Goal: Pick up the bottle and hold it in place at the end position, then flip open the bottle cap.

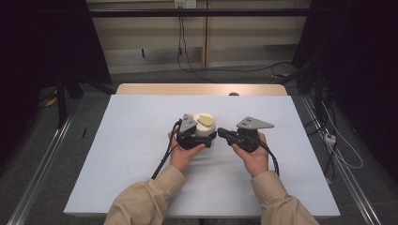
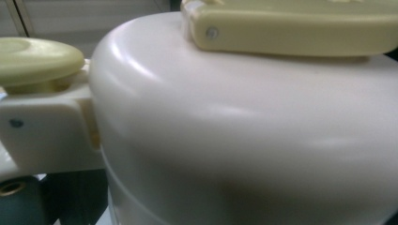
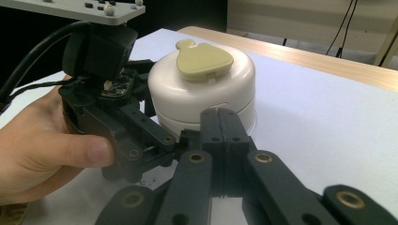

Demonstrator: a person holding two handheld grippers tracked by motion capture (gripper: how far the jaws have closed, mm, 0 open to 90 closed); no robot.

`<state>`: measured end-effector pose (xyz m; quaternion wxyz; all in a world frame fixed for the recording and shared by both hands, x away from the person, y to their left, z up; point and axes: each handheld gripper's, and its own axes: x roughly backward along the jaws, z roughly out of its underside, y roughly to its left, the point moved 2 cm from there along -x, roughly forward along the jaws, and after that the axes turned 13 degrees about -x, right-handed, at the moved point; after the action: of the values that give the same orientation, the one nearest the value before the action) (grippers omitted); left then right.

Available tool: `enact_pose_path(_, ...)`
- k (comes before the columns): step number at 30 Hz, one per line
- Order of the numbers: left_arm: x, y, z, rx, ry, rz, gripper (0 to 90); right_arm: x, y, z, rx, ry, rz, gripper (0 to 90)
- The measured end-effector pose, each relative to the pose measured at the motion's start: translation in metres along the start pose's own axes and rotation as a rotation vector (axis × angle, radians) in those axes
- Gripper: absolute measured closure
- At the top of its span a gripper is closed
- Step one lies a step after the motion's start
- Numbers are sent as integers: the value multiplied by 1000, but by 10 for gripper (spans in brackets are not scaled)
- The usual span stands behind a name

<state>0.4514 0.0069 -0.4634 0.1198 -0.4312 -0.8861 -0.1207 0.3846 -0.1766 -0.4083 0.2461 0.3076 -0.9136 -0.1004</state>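
A round white container with a beige tab on its lid stands mid-table. My left gripper reaches in from the left and its jaws hug the container's base, shut on it. Its near finger lies along the container. In the left gripper view the container's wall is very close, the beige tab on top and a beige round knob at the left. My right gripper is shut with nothing between its jaws. Its tips sit at the container's lower front side.
A white sheet covers the table, with a strip of bare wood along the far edge. Cables lie on the floor behind the table. Metal rails run along both sides of it.
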Motion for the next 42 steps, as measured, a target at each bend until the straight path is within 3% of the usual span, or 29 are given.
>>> enact_pose_path(14, 0, -1, 0, 7, 1, -1, 52, -8, 2, -11, 14, 16, 7, 900)
enact_pose_path(42, 0, 0, 0, -1, 2, -2, 52, -16, 3, -13, 17, 42, -11, 900)
